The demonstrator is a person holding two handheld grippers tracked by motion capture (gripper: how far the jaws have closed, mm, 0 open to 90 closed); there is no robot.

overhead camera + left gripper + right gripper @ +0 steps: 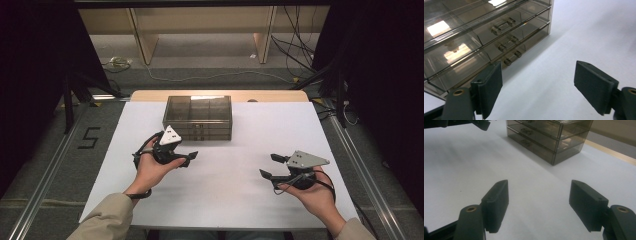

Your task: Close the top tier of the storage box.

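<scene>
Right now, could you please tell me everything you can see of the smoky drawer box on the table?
The drawer box is a low rectangular case of smoky, see-through plastic, its top reflecting the lights. Its front shows three stacked shallow drawers, all pushed in, each with a small clear bar handle at its middle. Dividers show through the top. It stands flat on the white table near the far edge. Nothing else touches it; the left gripper hovers open just before its front.

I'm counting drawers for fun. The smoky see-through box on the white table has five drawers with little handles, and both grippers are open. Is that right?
Not quite. The left gripper view shows the box has three drawers, not five, each with a little handle. Both the left gripper and right gripper are open.
</scene>
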